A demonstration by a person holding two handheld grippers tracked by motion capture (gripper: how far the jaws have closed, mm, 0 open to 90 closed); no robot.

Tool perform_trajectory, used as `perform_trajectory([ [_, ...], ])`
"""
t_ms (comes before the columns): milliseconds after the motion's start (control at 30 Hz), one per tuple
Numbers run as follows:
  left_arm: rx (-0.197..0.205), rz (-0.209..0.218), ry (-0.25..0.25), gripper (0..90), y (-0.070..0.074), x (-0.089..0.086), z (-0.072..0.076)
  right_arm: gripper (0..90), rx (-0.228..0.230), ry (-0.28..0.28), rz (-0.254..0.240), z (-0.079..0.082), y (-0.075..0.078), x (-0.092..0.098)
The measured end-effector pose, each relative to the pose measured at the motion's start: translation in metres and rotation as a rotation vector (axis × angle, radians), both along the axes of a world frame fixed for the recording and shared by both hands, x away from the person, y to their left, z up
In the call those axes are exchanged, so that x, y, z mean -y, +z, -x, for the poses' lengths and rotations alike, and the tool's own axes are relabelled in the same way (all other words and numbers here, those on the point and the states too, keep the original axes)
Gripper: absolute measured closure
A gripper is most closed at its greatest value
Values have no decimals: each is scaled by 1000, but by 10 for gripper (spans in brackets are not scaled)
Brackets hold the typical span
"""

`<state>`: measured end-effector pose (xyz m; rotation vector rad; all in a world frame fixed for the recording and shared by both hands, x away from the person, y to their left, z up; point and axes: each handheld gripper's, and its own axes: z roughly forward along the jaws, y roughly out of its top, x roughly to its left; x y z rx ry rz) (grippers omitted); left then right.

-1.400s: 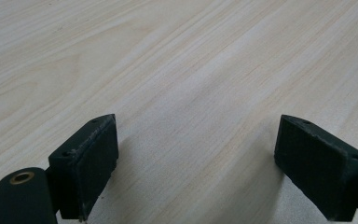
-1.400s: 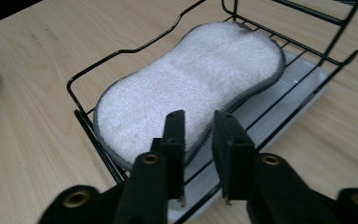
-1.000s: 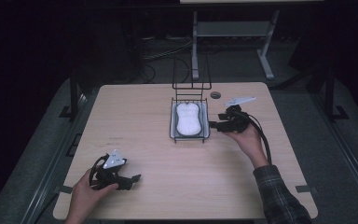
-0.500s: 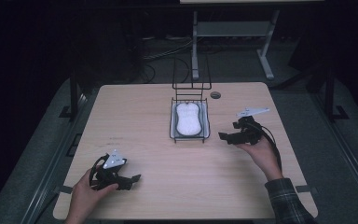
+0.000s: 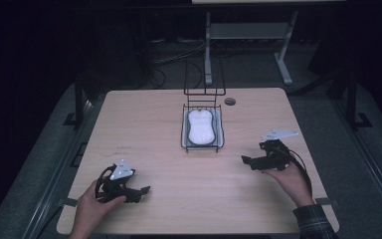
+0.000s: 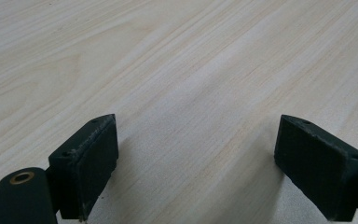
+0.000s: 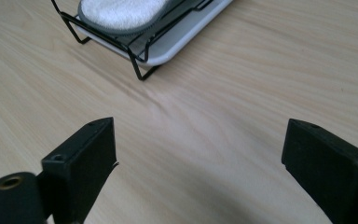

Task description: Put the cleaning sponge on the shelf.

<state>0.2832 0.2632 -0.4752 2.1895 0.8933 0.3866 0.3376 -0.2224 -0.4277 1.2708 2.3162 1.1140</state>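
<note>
My left gripper [image 5: 140, 190] rests near the table's front-left edge, jaws spread wide with bare wood between them, as the left gripper view confirms. I keep it parked there; it has no part in this step.

My right gripper [image 5: 246, 160] sits at the right side of the table [image 5: 144, 124], well apart from the rack. Its jaws have just been opening and now stand wide, with nothing between them. In the right gripper view the fingertips [image 7: 81, 158] frame empty tabletop, with the rack's near corner beyond.

The white pad [image 5: 201, 125] lies flat in the wire rack [image 5: 202, 144], on the grey tray [image 7: 186, 39] at the table's centre, toward the far side. A small dark disc [image 5: 230, 101] lies just past the rack's right rear corner.

I judge the step in hand to be the withdrawal after placing the pad. To do it well:
- Hold the jaws wide until fully clear of the wire frame.
- Travel level and away, so the cable cannot snag the rack's upright back.
- Settle the gripper on open wood, pointing at the rack.
</note>
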Motion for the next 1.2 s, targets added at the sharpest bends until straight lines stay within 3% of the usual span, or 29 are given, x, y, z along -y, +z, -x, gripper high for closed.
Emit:
perform_trajectory([
  [200,0,1,0,128,0,0,0,27,-26,-8,12,15,-7,11],
  [433,1,-1,-1,128,0,0,0,25,-48,-23,51,34,-17,23],
  [767,2,-2,-2,128,0,0,0,26,-77,-53,66,54,-31,45],
  [1067,2,-2,-2,128,0,0,0,23,-81,-65,110,68,-47,56],
  [1200,2,-3,-3,128,0,0,0,20,-45,-79,137,73,-51,58],
])
